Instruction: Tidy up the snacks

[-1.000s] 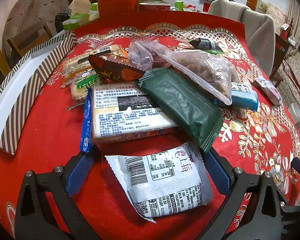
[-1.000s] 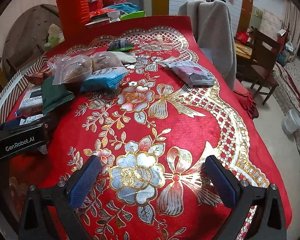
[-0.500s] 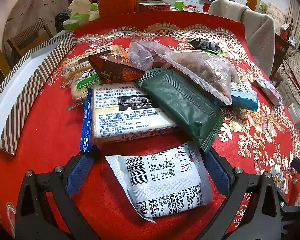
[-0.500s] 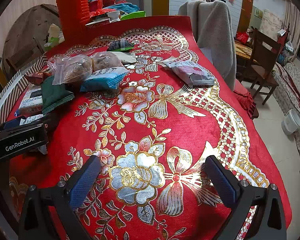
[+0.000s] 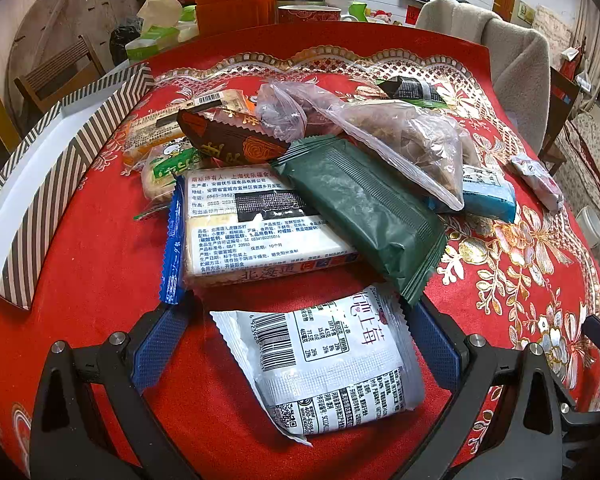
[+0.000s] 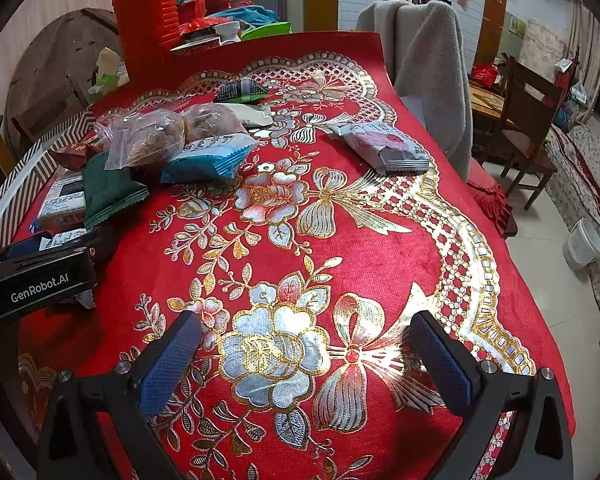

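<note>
Your left gripper (image 5: pixel 296 344) stands wide, its pads on either side of the white snack packet (image 5: pixel 324 364) without pressing it; the packet lies flat on the red tablecloth (image 5: pixel 100 248), directly between the fingers. The striped box (image 5: pixel 20 200), the likely destination, sits well off to the left of these tongs and is still bare inside.

What could go wrong: the left pad (image 5: pixel 156 344) is just beside the blue crimped edge of the cracker pack (image 5: pixel 260 228) ahead of it, and the right pad sits under the tail of the dark green packet (image 5: pixel 364 216). Close as you are and you may pinch either seal along with the white one, dragging the heap. The white packet is soft and slick, so a squeeze at its edges could buckle it or let it slide out. The clear bags (image 5: pixel 404 140) rest on top of the pile beyond the fingers and would probably tumble if the green packet shifts.

Count, left to right ahead of the left tongs: one striped box, about three small wrapped packs at the far left of the pile, one brown wrapper, one cracker pack, one white packet, one green packet, two clear bags, one blue packet, one dark packet behind, one pink packet (image 6: pixel 384 146) far right.

Your right gripper (image 6: pixel 300 356) is also wide, holding nothing, over bare cloth.
</note>
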